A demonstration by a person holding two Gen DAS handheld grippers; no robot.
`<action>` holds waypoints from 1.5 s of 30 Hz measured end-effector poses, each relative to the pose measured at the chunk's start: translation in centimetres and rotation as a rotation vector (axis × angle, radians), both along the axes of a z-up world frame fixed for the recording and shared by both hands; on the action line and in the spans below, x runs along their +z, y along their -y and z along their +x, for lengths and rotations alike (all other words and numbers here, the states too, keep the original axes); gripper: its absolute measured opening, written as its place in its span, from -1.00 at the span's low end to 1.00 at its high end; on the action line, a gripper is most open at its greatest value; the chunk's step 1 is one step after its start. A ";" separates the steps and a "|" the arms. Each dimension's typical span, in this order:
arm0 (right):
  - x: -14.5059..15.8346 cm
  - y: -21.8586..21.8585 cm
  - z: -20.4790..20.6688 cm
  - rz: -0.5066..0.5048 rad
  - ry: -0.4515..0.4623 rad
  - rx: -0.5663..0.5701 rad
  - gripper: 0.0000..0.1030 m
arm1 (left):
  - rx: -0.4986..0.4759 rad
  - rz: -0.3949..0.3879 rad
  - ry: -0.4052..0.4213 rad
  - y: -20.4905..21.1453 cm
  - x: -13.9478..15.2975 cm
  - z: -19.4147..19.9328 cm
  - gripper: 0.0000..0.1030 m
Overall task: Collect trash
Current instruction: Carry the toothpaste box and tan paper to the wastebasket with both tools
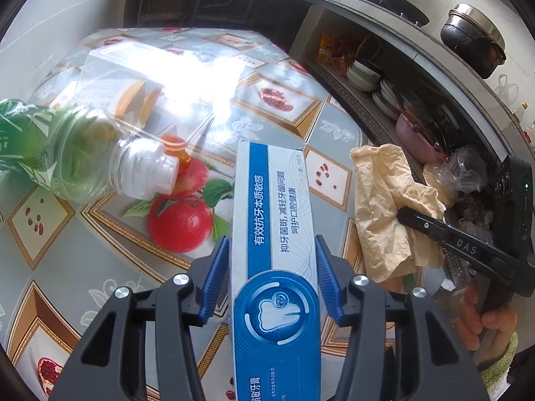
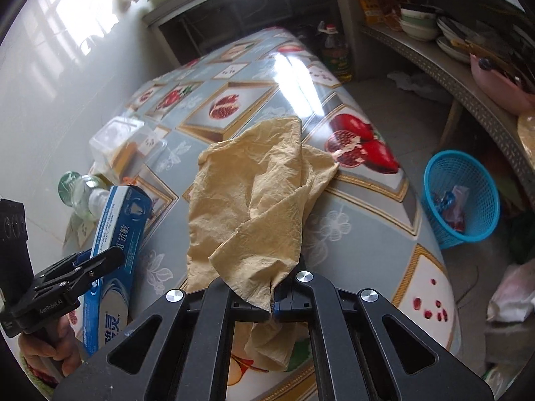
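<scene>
here, left tool [image 1: 272, 274] clamped on glossy toothpaste box [image 1: 272, 220], right tool [image 2: 272, 295] pinching crinkled tan paper [image 2: 254, 193]

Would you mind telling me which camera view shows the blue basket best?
The right wrist view: the blue basket stands on the floor beside the table, its rim, mesh wall and a few wrappers inside all visible. The left wrist view does not show it at all.

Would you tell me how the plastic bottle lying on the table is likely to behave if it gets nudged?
The plastic bottle lies on its side, so it will probably roll. It looks nearly empty, hence likely light. Its clear walls may dent under a squeeze.
</scene>
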State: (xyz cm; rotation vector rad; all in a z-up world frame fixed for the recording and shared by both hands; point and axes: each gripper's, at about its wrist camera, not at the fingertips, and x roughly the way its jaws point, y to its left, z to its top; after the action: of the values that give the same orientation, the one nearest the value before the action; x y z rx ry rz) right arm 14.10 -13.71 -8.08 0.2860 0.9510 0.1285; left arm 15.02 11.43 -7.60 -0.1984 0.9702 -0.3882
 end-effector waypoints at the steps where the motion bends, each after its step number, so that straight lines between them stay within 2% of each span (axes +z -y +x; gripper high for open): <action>1: 0.3 0.2 -0.2 0.007 0.007 -0.005 -0.98 | -0.002 -0.004 0.009 0.0 0.3 -0.1 -0.05; 7: 2.2 1.7 -1.4 0.030 0.064 -0.046 -0.99 | -0.025 -0.054 0.060 0.3 2.3 -0.2 -0.06; 13: 4.1 3.8 -2.6 0.059 0.130 -0.084 -0.99 | -0.072 -0.067 0.131 1.6 5.1 -0.2 -0.06; 20: 6.1 7.5 -4.8 0.084 0.216 -0.168 -0.99 | -0.155 -0.107 0.207 5.2 8.8 0.5 -0.06; 27: 7.8 14.8 -7.9 0.044 0.294 -0.372 -0.99 | -0.233 -0.176 0.251 11.0 12.0 2.5 -0.07; 31: 7.9 19.2 -9.8 -0.022 0.300 -0.504 -0.99 | -0.304 -0.207 0.271 16.4 13.6 4.5 -0.06; 34: 6.9 22.2 -10.6 -0.029 0.272 -0.574 -0.99 | -0.354 -0.218 0.233 21.2 13.5 6.4 -0.06; 38: 3.4 25.6 -10.1 -0.003 0.200 -0.630 -0.99 | -0.397 -0.209 0.140 27.5 11.9 9.3 -0.06; 42: -1.6 28.4 -8.3 0.055 0.096 -0.661 -0.99 | -0.401 -0.170 0.000 34.2 8.1 13.2 -0.06; 45: -5.0 30.3 -6.3 0.093 0.030 -0.678 -0.99 | -0.386 -0.127 -0.068 38.1 5.2 15.4 -0.06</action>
State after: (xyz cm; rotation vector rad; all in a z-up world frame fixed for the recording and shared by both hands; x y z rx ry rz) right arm 7.82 -43.97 -13.06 0.6741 0.7757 -0.4449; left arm 30.38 -26.65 -2.37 -0.1385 1.0526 -0.8029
